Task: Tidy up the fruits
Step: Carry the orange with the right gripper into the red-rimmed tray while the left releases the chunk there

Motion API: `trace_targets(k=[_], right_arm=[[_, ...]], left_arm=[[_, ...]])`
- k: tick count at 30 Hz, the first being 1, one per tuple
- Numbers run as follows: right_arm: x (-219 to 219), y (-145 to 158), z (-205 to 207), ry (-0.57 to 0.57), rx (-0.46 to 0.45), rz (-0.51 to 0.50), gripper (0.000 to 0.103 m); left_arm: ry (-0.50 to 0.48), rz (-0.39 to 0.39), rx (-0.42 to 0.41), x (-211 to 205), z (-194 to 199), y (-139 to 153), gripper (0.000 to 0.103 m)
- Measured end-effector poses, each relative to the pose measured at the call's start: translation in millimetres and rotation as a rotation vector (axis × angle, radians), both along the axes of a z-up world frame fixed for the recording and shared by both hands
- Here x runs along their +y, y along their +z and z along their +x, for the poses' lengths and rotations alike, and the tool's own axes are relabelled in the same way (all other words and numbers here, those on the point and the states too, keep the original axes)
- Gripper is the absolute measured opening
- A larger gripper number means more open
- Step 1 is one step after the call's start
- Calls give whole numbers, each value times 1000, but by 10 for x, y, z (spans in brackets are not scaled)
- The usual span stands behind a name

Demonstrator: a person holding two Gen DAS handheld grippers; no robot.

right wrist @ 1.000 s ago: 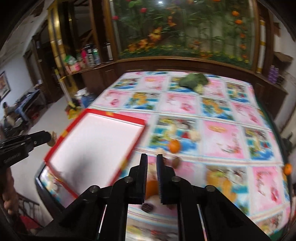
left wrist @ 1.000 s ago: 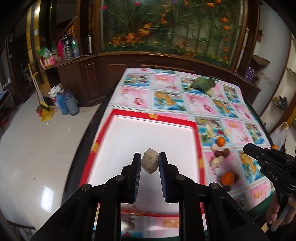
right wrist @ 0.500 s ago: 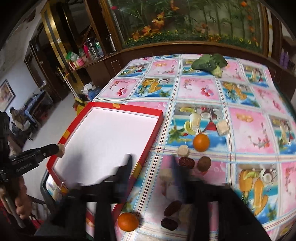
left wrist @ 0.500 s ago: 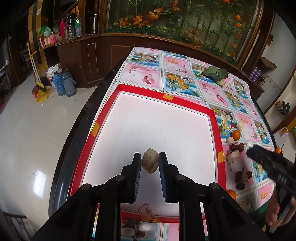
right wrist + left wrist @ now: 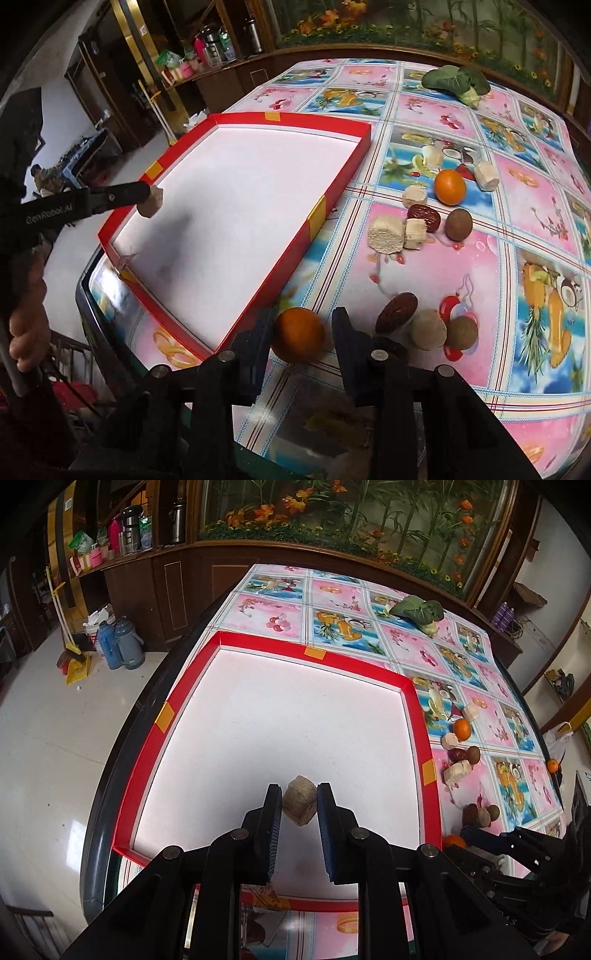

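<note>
Left gripper [image 5: 299, 805] pinches a pale, rough, fibrous chunk [image 5: 300, 805], blocky and faceted, held above the near part of the red-rimmed tray [image 5: 416, 716]. The tray is a shallow rectangle with a smooth white floor and orange tape tabs on the rim.

Right gripper [image 5: 301, 334] has its fingers spread on either side of a glossy round orange [image 5: 299, 335] on the tablecloth [image 5: 517, 206], just beside the tray's near corner; contact is unclear (left finger blurred).

Count on the glossy fruit-print cloth, right wrist view:
- oranges: 2, second one [image 5: 449, 186] farther out
- dark wrinkled oval dates: 2 [image 5: 423, 216] [image 5: 397, 312]
- brown round fruits: 2 [image 5: 458, 224] [image 5: 461, 332]
- pale ball: 1 [image 5: 428, 329]
- pale porous cylinder pieces: 5, largest [image 5: 386, 234]
- leafy green vegetable: 1 [image 5: 456, 83], far end
</note>
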State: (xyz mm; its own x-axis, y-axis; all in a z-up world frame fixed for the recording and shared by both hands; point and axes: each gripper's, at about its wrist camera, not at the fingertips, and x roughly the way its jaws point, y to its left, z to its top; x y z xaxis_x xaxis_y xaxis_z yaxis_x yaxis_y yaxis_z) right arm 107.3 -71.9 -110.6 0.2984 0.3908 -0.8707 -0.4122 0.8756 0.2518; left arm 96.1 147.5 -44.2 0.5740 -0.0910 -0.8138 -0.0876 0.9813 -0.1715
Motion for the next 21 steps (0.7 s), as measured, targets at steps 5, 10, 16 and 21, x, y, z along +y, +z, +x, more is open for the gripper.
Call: trace_targets(k=[5,10,16,21], right_arm=[[65,-29,-66,44,10,-15,31],[59,104,-63,23,-37,-27,30],[77,716,187,-11,-184,21,30],[280,1023,478,-2,-255,42,30]], left_arm=[[5,2,9,-6,22,-41,19],[4,14,1,18,23,-9,19],[35,68,-90,154,5,377,19],[63,97,-141,221,-36,568,19]])
